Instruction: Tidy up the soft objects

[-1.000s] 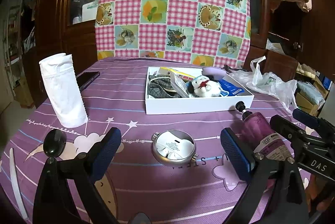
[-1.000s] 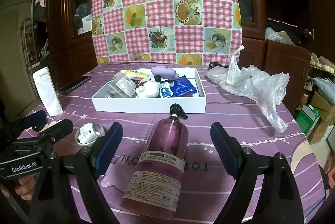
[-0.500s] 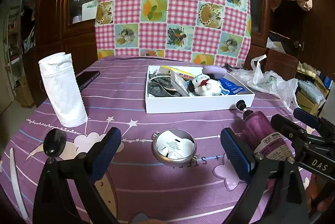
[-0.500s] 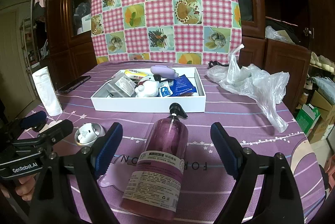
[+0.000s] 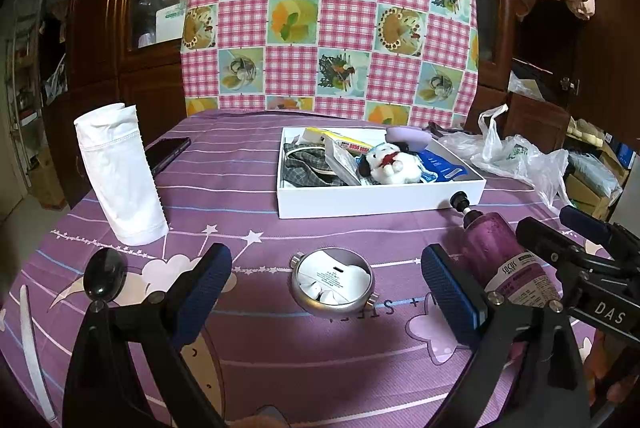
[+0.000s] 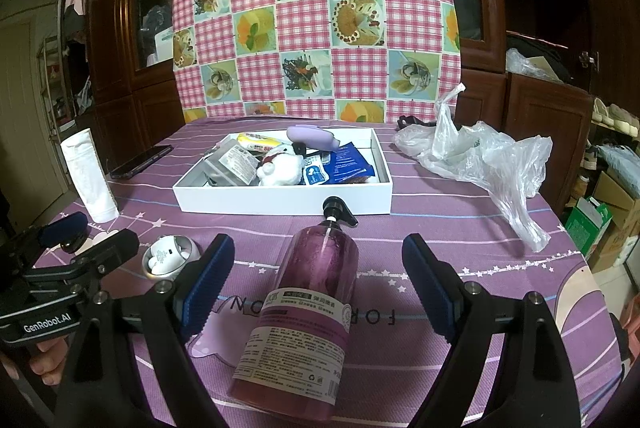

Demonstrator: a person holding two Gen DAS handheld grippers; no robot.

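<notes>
Purple pump bottle [image 6: 308, 292] unmoved since earlier

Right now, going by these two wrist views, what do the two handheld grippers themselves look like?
Both look alike: black frames with silver bolts, each with two angled black fingers ending in ribbed blue pads. The left gripper carries white "GenRobot.AI" lettering on its side, seen from the right wrist view. The right gripper shows white "DAS" lettering and a dark blue foam-like tip, seen from the left wrist view. No cables or sleeves are visible.

Left wrist view sits low over the desk [image 5: 248, 168], facing the checked cloth [image 5: 332, 8]. Right wrist view sits alongside, facing likewise. Both share the white box [image 5: 380, 202], close ahead.
</notes>
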